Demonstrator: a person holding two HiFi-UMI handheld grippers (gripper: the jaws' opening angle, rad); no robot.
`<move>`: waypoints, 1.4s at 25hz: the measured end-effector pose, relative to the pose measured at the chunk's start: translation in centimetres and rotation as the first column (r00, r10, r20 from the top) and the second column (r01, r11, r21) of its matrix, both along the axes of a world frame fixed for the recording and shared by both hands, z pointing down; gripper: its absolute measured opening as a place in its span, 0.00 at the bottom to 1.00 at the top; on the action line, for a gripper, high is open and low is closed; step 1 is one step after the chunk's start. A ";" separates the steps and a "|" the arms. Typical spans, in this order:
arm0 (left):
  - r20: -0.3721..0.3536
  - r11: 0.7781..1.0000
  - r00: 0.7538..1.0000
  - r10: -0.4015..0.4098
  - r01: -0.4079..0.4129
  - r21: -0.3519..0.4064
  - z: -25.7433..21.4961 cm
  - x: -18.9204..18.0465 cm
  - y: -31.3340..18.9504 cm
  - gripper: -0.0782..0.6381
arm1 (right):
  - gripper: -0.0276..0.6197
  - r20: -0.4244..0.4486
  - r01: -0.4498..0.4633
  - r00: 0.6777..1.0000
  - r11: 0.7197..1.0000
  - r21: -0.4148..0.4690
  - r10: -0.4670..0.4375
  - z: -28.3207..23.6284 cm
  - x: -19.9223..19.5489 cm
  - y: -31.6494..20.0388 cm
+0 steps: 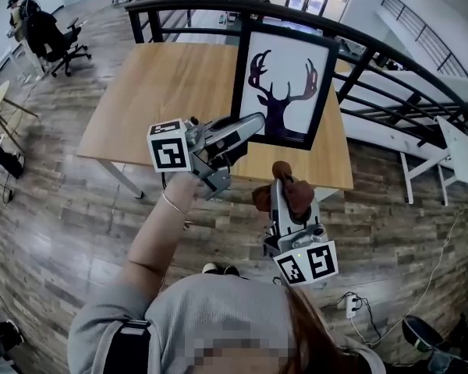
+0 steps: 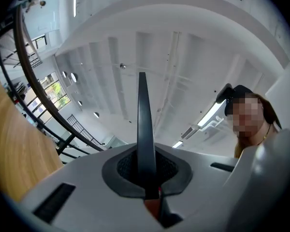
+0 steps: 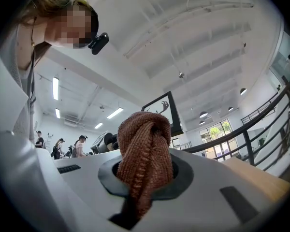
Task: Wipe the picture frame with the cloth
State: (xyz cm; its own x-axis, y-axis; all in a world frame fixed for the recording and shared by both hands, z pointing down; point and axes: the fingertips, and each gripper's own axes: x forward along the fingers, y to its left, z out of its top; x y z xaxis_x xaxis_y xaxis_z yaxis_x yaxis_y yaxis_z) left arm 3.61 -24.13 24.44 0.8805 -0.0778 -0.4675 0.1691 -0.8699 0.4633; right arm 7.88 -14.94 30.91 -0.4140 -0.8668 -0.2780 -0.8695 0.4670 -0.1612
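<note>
Over a wooden table beside a curved black railing, on a plank floor, the left arm reaches up and forward. Its left gripper is clamped on the lower left corner of the upright frame. Just below the frame, apart from it, the right gripper pinches a bunched brown cloth.

In the left gripper view the picture frame shows only as a thin dark strip, edge-on, so its front cannot be seen there and its lower end is lost in the gripper's slot. In the right gripper view the bunched cloth covers the pads of the right gripper and the frame's lower left part. In the head view the left gripper hides the frame's lower left corner.
</note>
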 end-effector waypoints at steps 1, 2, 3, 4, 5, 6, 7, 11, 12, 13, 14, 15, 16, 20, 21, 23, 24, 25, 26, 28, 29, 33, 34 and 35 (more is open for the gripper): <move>0.001 1.000 1.000 -0.004 0.004 0.022 -0.5 -0.2 0.4 0.13 | 0.11 -0.002 0.005 1.000 1.000 0.005 -0.005 -0.2 -0.3 0.2; 0.000 0.999 1.000 -0.006 0.006 0.039 -0.9 -0.3 0.9 0.13 | 0.11 -0.004 0.010 1.000 1.000 0.010 -0.010 -0.4 -0.4 0.5; -0.004 0.999 1.000 -0.007 0.007 0.051 -1.3 -0.4 1.3 0.13 | 0.11 -0.006 0.016 1.000 1.000 0.018 -0.016 -0.8 -0.6 0.8; -0.009 0.998 1.000 -0.007 0.007 0.060 -1.7 -0.5 1.6 0.13 | 0.11 -0.010 0.024 1.000 0.999 0.029 -0.024 -1.4 -0.7 1.1; -0.013 0.998 1.000 -0.009 0.009 0.067 -2.0 -0.5 1.9 0.13 | 0.11 -0.015 0.036 0.999 0.998 0.045 -0.035 -2.1 -0.7 1.5; -0.016 0.997 1.000 -0.013 0.014 0.073 -2.2 -0.6 2.1 0.13 | 0.11 -0.021 0.051 0.999 0.997 0.066 -0.050 -3.1 -0.8 1.9; -0.016 0.997 1.000 -0.019 0.020 0.079 -2.4 -0.6 2.2 0.13 | 0.11 -0.028 0.070 0.997 0.993 0.092 -0.068 -4.3 -1.0 2.2; -0.010 0.994 0.999 -0.039 0.040 0.099 -2.7 -0.7 2.7 0.13 | 0.11 -0.041 0.191 0.982 0.956 0.223 -0.187 -10.6 -2.3 3.4; -0.008 0.993 0.999 -0.044 0.045 0.105 -2.9 -0.7 2.9 0.13 | 0.11 -0.057 0.221 0.975 0.939 0.264 -0.214 -12.6 -2.7 3.8; -0.005 0.992 0.999 -0.051 0.051 0.113 -3.0 -0.8 3.0 0.13 | 0.11 -0.081 0.245 0.970 0.920 0.307 -0.231 -14.7 -3.2 4.2; -0.001 0.991 0.998 -0.058 0.057 0.120 -3.1 -0.9 3.1 0.13 | 0.11 -0.108 0.263 0.965 0.900 0.349 -0.240 -16.7 -3.7 4.6; 0.003 0.990 0.998 -0.063 0.063 0.128 -3.2 -0.9 3.3 0.13 | 0.11 -0.137 0.276 0.961 0.880 0.386 -0.242 -18.6 -4.2 4.9; 0.006 0.989 0.998 -0.067 0.066 0.136 -3.3 -1.0 3.4 0.13 | 0.11 -0.166 0.286 0.957 0.862 0.418 -0.237 -20.4 -4.6 5.0; 0.011 0.984 0.997 -0.073 0.070 0.162 -3.7 -1.1 4.0 0.13 | 0.11 -0.273 0.282 0.948 0.824 0.492 -0.161 -25.2 -6.4 4.1; 0.013 0.983 0.997 -0.075 0.072 0.167 -3.7 -1.1 4.1 0.13 | 0.11 -0.290 0.280 0.946 0.820 0.500 -0.147 -25.9 -6.7 3.8; 0.015 0.981 0.997 -0.077 0.073 0.177 -3.8 -0.8 4.6 0.13 | 0.11 -0.305 0.287 0.942 0.814 0.505 -0.143 -26.8 -7.1 3.4; 0.012 0.981 0.997 -0.076 0.072 0.181 -3.9 -0.7 4.9 0.13 | 0.11 -0.307 0.290 0.941 0.812 0.507 -0.145 -27.1 -7.2 3.4; 0.008 0.980 0.997 -0.075 0.072 0.185 -3.9 -0.5 5.1 0.13 | 0.11 -0.309 0.288 0.941 0.811 0.510 -0.141 -27.4 -7.2 3.4; 0.004 0.979 0.997 -0.075 0.073 0.189 -4.1 -0.5 5.4 0.13 | 0.11 -0.314 0.283 0.940 0.812 0.511 -0.130 -27.7 -7.3 3.2; -0.001 0.976 0.997 -0.083 0.081 0.203 -4.4 -0.6 5.7 0.13 | 0.11 -0.334 0.277 0.936 0.820 0.501 -0.112 -27.7 -7.9 2.5; 0.000 0.973 0.996 -0.089 0.087 0.212 -4.6 -0.7 5.8 0.13 | 0.11 -0.344 0.283 0.932 0.823 0.492 -0.115 -27.6 -8.3 2.0; -0.017 0.974 0.998 -0.067 0.069 0.217 -5.3 -0.3 6.6 0.13 | 0.11 -0.344 0.316 0.924 0.842 0.438 -0.167 -26.7 -8.6 1.0; -0.025 0.975 0.998 -0.058 0.062 0.212 -5.4 -0.1 6.9 0.13 | 0.11 -0.338 0.319 0.924 0.850 0.419 -0.181 -26.5 -8.3 0.9; -0.029 0.976 0.998 -0.053 0.058 0.208 -5.5 0.1 7.1 0.13 | 0.11 -0.330 0.324 0.924 0.858 0.399 -0.195 -26.3 -8.1 0.7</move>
